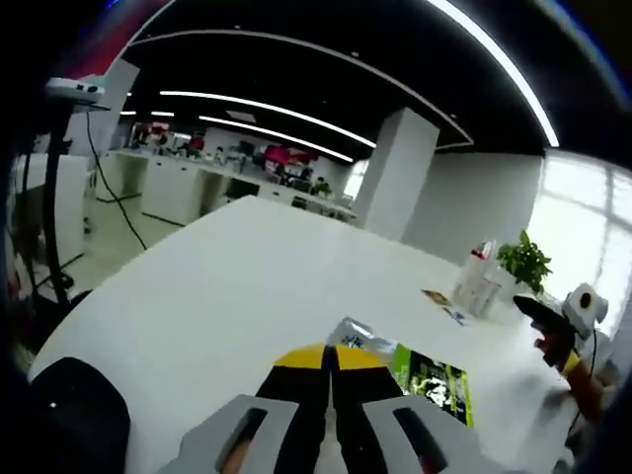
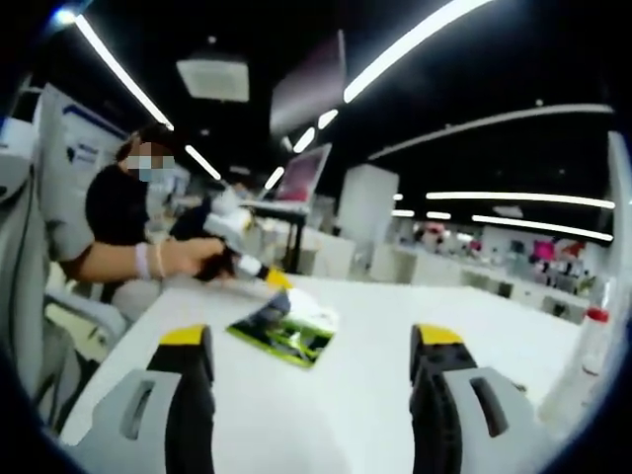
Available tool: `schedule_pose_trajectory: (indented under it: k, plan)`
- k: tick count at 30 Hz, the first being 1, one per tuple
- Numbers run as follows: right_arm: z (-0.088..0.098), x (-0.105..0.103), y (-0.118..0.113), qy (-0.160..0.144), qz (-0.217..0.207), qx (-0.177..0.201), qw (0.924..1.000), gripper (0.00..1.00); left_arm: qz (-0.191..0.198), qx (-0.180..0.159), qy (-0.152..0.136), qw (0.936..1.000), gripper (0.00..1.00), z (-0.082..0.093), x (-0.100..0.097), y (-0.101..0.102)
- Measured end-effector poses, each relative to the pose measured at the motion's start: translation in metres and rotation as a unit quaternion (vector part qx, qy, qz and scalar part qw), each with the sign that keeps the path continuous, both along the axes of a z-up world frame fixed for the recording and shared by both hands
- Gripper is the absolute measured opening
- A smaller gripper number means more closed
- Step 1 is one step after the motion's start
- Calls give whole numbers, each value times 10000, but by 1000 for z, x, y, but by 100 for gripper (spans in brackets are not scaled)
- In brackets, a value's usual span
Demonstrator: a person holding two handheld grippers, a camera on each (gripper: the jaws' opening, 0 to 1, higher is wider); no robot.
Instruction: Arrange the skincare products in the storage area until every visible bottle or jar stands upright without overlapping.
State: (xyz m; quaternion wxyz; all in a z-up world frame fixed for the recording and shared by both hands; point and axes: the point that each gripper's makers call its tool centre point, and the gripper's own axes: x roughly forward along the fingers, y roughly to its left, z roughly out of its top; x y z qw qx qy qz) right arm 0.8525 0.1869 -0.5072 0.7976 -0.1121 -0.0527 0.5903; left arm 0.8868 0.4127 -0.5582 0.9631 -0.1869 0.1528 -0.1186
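Yellow-tipped jaws of my left gripper (image 1: 331, 357) are pressed together, clamped on the near edge of a green-and-silver sachet (image 1: 415, 367) that lies flat on the white table (image 1: 227, 286) and runs off to the gripper's right. Further right, well apart from it, I see a clear bottle with a red cap (image 1: 477, 276) standing upright with small flat packets at its base, near a potted plant (image 1: 525, 262). The right gripper (image 1: 553, 331) comes in at the far right edge of that view, yellow tip visible.

My right gripper (image 2: 316, 346) has its jaws spread wide with nothing between them, bare table (image 2: 375, 326) showing in the gap. Ahead of them and slightly left, the sachet (image 2: 286, 331) lies flat, one end pinched by the left gripper (image 2: 275, 279), which a person's hand (image 2: 193, 257) holds. A clear bottle with a red cap (image 2: 591, 355) stands upright just right of the right jaw. Behind it all, white office desks, ceiling light strips.
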Motion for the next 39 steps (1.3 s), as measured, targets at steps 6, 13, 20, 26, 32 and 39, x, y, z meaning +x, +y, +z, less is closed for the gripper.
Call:
schedule_pose_trajectory:
  k: [6, 13, 20, 26, 32, 39]
  plan:
    - [-1, -2, 1, 16, 33, 9, 10000, 80, -367, -115, -444, 9983, 0, 38, -6, -20]
    - [-1, -3, 3, 66, 63, 86, 9999, 79, -931, -218, -923, 9911, 0, 87, -19, -54]
    - [-1, -7, 7, 336, 191, 252, 9989, 77, -1419, -240, -1302, 9810, 0, 122, -39, -91]
    - [1, -7, 8, 465, 231, 378, 9979, 76, -1776, -143, -1542, 9718, 0, 140, -55, -119]
    - [5, -9, 7, 633, 300, 538, 9961, 74, -2036, -121, -1780, 9627, 0, 158, -70, -140]
    - [18, -19, 5, 990, 599, 966, 9886, 69, -2483, -246, -2035, 9468, 0, 179, -92, -167]
